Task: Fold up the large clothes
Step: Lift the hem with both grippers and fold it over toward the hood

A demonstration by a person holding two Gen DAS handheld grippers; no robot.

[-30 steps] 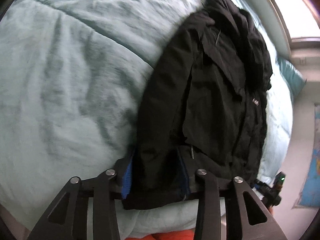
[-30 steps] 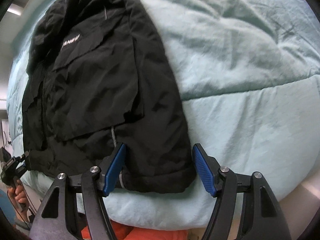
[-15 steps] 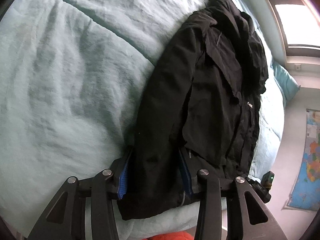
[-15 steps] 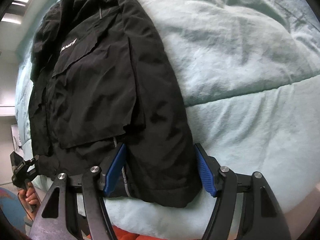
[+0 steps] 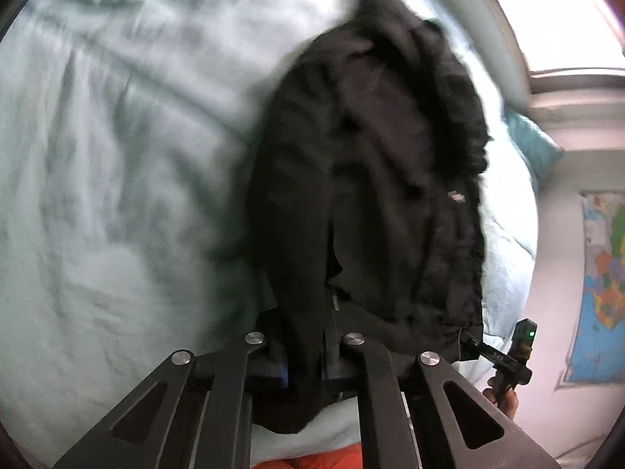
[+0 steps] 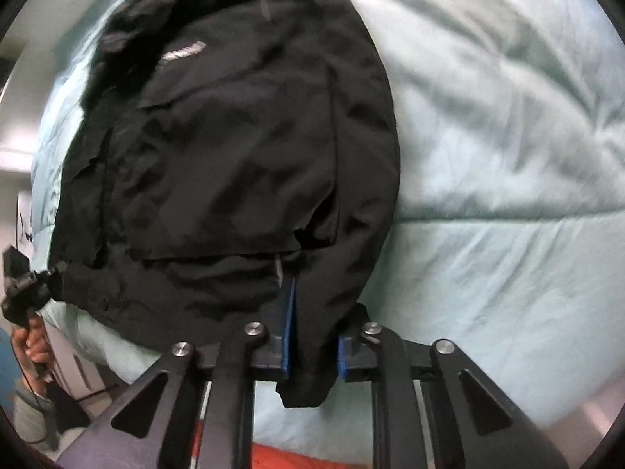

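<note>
Where black jacket (image 5: 371, 179) drapes pale duvet (image 5: 117, 156), wall map (image 5: 601, 289) beyond.

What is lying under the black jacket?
The black jacket lies on a pale green quilt, which shows around it. Whatever is beneath the jacket's middle is covered. The left gripper and right gripper pinch its near hem.

Both views look steeply down along their own fingers at a bed with a pale green duvet (image 5: 117, 179), from close above its near edge. The left wrist camera sits at the near left corner of a black jacket (image 5: 371, 179), facing up its length toward a window (image 5: 562, 27). The right wrist camera sits at the near right corner. Both share the whole jacket and each catches the other gripper at the far hem corner.
</note>
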